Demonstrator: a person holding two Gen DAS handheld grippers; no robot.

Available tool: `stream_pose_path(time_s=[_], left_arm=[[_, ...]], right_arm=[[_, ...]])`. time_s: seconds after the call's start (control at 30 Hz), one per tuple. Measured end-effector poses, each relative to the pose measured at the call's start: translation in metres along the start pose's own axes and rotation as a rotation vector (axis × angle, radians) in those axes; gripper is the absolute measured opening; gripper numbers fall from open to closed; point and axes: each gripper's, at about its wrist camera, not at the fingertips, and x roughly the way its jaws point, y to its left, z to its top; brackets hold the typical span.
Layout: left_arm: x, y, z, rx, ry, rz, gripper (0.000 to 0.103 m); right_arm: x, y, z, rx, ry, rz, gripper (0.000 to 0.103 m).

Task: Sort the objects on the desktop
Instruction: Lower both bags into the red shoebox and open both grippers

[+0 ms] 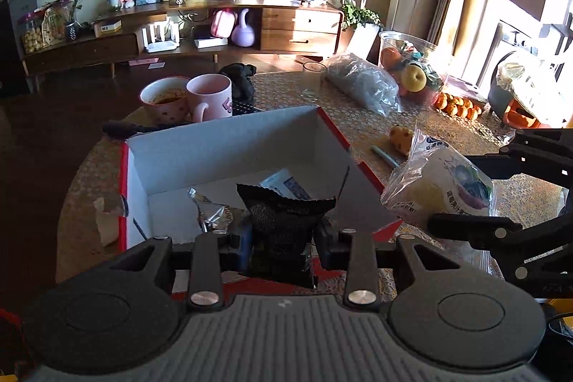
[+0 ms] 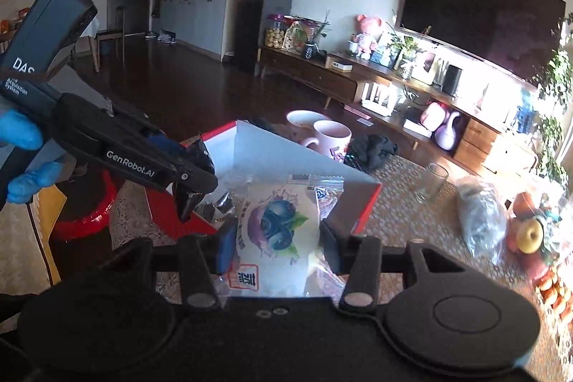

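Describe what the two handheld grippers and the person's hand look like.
The left gripper is matte black with white "GenRobot.AI" lettering, a dark grey body marked "DAS" and a thin dark cable. The hand wears a blue glove. The right gripper is black, with round pads, silver rivets and blue-lined fingers.

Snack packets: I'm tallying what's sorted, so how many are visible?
4: black packet in left gripper, blueberry packet in right gripper, two inside the box: silver, pale. More possibly hidden.

Box [image 1: 229, 145] open above (mugs [image 1: 209, 95] crowd behind).
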Motion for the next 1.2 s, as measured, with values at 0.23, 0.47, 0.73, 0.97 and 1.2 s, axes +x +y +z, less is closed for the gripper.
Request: stream_pose_path(time_s=[0.23,0.47,0.73,0.97,1.2], left_arm=[[0.007,0.028,0.01,-0.003,0.009,0.055,0.033],[0.022,0.047,0.018,-0.019,0.028,0.097,0.033],[0.067,0.059,0.023,0.014,0.17,0.124,0.034],[0.097,0.06,0.022,0.034,0.236,0.14,0.034],[0.12,0.053,0.019,-0.007,0.251,0.213,0.034]], right_arm=[[0.029,0.007,0.022,-0.048,-0.011,-0.001,0.048],[0.062,0.001,0.028,-0.027,0.022,-0.017,0.048],[0.094,-0.002,0.022,0.016,0.071,-0.02,0.048],[0.112,-0.006,0.011,0.034,0.104,-0.033,0.048],[0.13,-0.005,0.006,0.042,0.133,-0.042,0.048]])
